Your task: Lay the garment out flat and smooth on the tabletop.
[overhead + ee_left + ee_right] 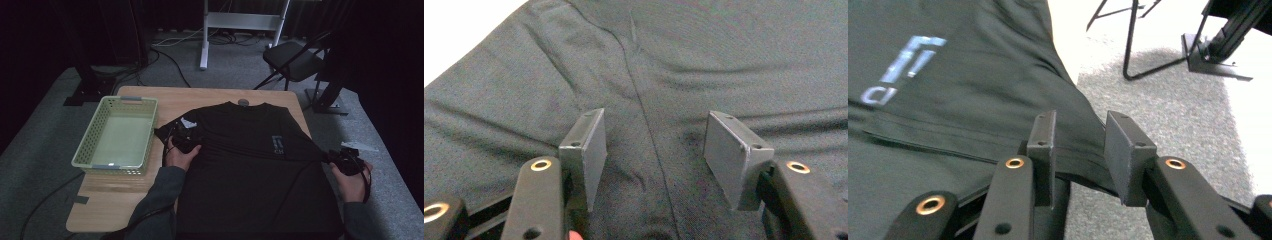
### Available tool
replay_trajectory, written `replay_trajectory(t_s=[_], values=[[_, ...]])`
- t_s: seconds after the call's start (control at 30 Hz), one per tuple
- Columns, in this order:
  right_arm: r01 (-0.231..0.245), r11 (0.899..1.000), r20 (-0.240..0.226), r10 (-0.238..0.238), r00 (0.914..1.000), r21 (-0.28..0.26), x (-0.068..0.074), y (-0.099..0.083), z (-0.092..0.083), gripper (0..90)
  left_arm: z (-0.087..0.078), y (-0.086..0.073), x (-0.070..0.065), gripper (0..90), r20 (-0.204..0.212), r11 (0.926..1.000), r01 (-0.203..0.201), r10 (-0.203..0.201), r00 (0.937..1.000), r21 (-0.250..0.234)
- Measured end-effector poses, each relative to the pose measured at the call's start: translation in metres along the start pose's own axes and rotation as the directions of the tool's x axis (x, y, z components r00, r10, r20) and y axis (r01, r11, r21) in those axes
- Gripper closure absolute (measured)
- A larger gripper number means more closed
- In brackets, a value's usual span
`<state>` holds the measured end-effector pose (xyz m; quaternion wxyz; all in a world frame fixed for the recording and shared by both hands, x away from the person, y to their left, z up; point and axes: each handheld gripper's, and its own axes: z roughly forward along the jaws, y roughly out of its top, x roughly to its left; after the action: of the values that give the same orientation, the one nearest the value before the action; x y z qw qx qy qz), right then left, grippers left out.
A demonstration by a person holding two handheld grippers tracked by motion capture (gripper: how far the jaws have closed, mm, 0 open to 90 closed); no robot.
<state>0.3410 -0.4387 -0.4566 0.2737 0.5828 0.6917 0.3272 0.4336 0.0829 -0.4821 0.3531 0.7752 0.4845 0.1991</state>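
I had a black short-sleeved T-shirt [250, 165] of thin knit cloth spread flat over the right half of the light wooden table [195, 97], its collar toward the far edge and its hem hanging at the near edge. In my left hand, my left gripper [182, 141] lay on the shirt's left sleeve, near the middle of the table; seen along it, its two black jaws stood wide apart over the sleeve seam [644, 115] with cloth lying flat beneath and nothing pinched between them. In my right hand, my right gripper [345, 161] sat at the table's right edge, at the end of the right sleeve. Its jaws were parted to a middling gap, and the sleeve's hemmed edge [1083, 172] ran between them without either pad pressing on it, so I had no grip there. A pale green perforated plastic basket [122, 102] stood at the table's left edge, just beside the left sleeve. A small pale printed mark [278, 145] showed on the shirt's chest.
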Motion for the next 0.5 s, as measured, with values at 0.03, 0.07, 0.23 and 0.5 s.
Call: replay_trajectory(t_s=[0.03, 0.07, 0.23, 0.5], values=[[0.0, 1.0, -0.005, 0.0, 1.0, -0.004, 0.002, 0.001, -0.001, 64.9, 0.0, 0.0, 0.0, 43.6, -0.002, 1.0, -0.003, 0.003, 1.0, 0.001], [0.004, 1.0, -0.017, -0.004, 0.9998, -0.008, 0.004, 0.002, -0.001, 64.5, 0.0, 0.0, 0.0, 43.7, -0.006, 1.0, -0.004, 0.004, 1.0, 0.003], [0.033, 0.999, -0.057, -0.033, 0.9978, -0.004, 0.02, 0.005, 0.004, 62.6, 0.001, 0.001, 0.0, 44.0, -0.022, 0.9999, -0.013, 0.014, 0.9997, 0.007], [0.082, 0.997, -0.131, -0.079, 0.9883, 0.014, 0.05, 0.007, 0.019, 61.0, 0.001, 0.001, 0.0, 44.0, -0.03, 0.9998, -0.016, 0.017, 0.9994, 0.008]])
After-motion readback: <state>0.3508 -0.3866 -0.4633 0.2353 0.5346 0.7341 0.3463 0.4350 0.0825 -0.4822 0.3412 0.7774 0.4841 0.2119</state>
